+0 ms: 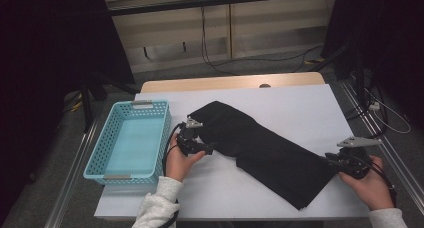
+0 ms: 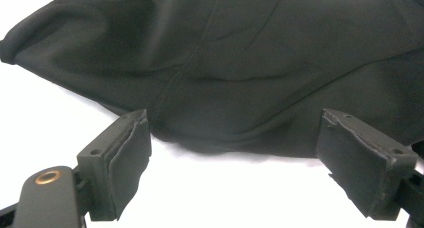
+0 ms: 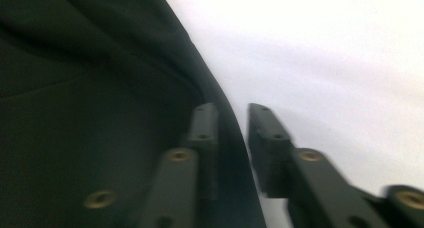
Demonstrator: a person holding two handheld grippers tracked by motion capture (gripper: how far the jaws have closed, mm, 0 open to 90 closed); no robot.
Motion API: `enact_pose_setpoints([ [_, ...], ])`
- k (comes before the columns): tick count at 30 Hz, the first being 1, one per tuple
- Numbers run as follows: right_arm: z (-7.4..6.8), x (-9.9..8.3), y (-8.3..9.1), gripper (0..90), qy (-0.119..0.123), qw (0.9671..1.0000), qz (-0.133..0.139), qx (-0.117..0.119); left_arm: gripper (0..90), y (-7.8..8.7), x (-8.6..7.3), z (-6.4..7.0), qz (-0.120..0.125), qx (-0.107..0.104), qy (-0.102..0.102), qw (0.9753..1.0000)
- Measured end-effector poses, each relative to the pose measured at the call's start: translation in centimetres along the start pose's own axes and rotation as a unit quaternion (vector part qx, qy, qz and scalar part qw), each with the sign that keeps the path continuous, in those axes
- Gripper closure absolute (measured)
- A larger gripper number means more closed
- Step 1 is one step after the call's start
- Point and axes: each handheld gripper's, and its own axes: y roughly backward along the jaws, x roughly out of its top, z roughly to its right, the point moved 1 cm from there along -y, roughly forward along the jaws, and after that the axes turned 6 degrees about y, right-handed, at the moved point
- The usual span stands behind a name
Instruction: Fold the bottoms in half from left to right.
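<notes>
The black cloth (image 1: 260,148) lies spread diagonally on the table (image 1: 300,103). The left gripper (image 2: 235,153) is wide open at its edge; the right gripper (image 3: 232,133) straddles its hem, jaws nearly closed, for pinching.

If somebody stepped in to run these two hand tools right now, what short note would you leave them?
Left gripper: open, jaws wide apart, at the near edge of the black cloth, not gripping it.
Right gripper: jaws nearly closed around the cloth's right edge; a small gap shows, so grip is uncertain.
The cloth lies spread diagonally across the white table.
The blue basket stands left of it, nothing inside.
Done: nothing folded or put away yet.
Left: probably grip both edges, fold, then perhaps put it in the basket.
</notes>
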Motion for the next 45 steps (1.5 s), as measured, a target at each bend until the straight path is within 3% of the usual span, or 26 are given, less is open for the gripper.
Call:
enact_pose_setpoints([
  [4, -0.1, -0.6, -0.6, 61.3, -0.004, 0.9999, -0.014, 0.006, 14.8, -0.1, 0.1, 0.0, 0.002, -0.001, -0.001, 1.0000],
  [5, -0.2, -0.6, -0.5, 85.1, -0.011, 0.9998, -0.013, 0.015, 14.8, -0.1, 0.1, 0.1, 0.004, 0.002, -0.001, 1.0000],
  [7, -0.3, -0.6, -0.5, 88.7, -0.007, 0.9995, -0.014, 0.027, 14.8, -0.1, 0.1, 0.1, 0.003, 0.001, -0.002, 1.0000],
  [10, -0.2, -0.4, -0.3, 89.0, -0.002, 0.9995, -0.018, 0.027, 14.8, -0.2, 0.2, 0.1, 0.004, 0.001, 0.001, 1.0000],
  [14, 0.9, 0.1, 0.4, 89.1, -0.002, 1.0000, -0.006, 0.001, 14.8, -0.1, 0.3, 0.2, 0.008, 0.001, 0.001, 1.0000],
  [15, 1.6, 0.1, 0.1, 88.6, 0.002, 0.9996, -0.004, -0.029, 14.8, -0.2, 0.2, 0.1, 0.003, -0.003, 0.001, 1.0000],
  [16, 1.6, 0.1, 0.1, 88.6, 0.002, 0.9996, -0.004, -0.029, 14.8, -0.2, 0.2, 0.1, 0.003, -0.003, 0.001, 1.0000],
  [18, 2.0, 0.0, -0.6, 85.0, 0.000, 0.9992, -0.004, -0.039, 14.7, -0.2, 0.2, 0.1, 0.004, 0.001, 0.001, 1.0000],
  [19, 2.0, 0.0, -1.2, 74.9, 0.005, 0.9989, -0.002, -0.046, 14.7, -0.2, 0.2, 0.1, 0.004, 0.000, 0.000, 1.0000],
  [20, 2.0, 0.0, -1.2, 74.9, 0.005, 0.9989, -0.002, -0.046, 14.7, -0.2, 0.2, 0.0, 0.002, -0.001, 0.000, 1.0000],
  [21, 1.7, 0.2, -1.4, 66.2, 0.002, 0.9990, 0.000, -0.044, 14.7, -0.2, 0.3, 0.1, 0.004, -0.002, 0.001, 1.0000],
  [25, 1.0, 0.6, -1.1, 58.4, 0.005, 0.9992, 0.008, -0.040, 14.7, -0.3, 0.3, 0.1, 0.002, -0.002, -0.002, 1.0000],
  [27, 0.2, 1.2, -0.8, 52.3, 0.008, 0.9993, 0.027, -0.025, 14.2, -0.3, 0.2, 0.1, 0.000, 0.000, -0.004, 1.0000],
  [30, -0.4, 1.6, -0.6, 49.6, 0.013, 0.9992, 0.036, -0.012, 14.1, -0.3, 0.2, 0.2, 0.000, -0.002, -0.004, 1.0000],
  [31, -1.1, 2.1, -0.5, 44.1, 0.014, 0.9989, 0.045, 0.003, 14.1, -0.2, 0.3, 0.2, -0.004, -0.005, -0.005, 1.0000],
  [32, -1.1, 2.1, -0.5, 44.1, 0.014, 0.9989, 0.045, 0.003, 14.0, -0.2, 0.3, 0.2, -0.004, -0.005, -0.005, 1.0000],
  [33, -2.1, 2.5, -0.7, 41.6, 0.017, 0.9983, 0.048, 0.027, 13.9, -0.3, 0.2, 0.2, -0.001, -0.001, -0.004, 1.0000],
  [34, -2.1, 2.5, -0.7, 41.6, 0.017, 0.9983, 0.048, 0.027, 13.9, -0.3, 0.2, 0.1, 0.000, -0.001, -0.004, 1.0000],
  [39, -5.1, 3.1, -2.4, 36.6, 0.053, 0.9957, 0.043, 0.063, 13.7, -0.3, 0.2, 0.1, -0.001, -0.001, -0.005, 1.0000],
  [45, -6.9, 3.5, -3.2, 30.0, 0.053, 0.9940, 0.051, 0.082, 13.5, -0.2, 0.1, 0.1, -0.003, -0.004, -0.005, 1.0000],
])
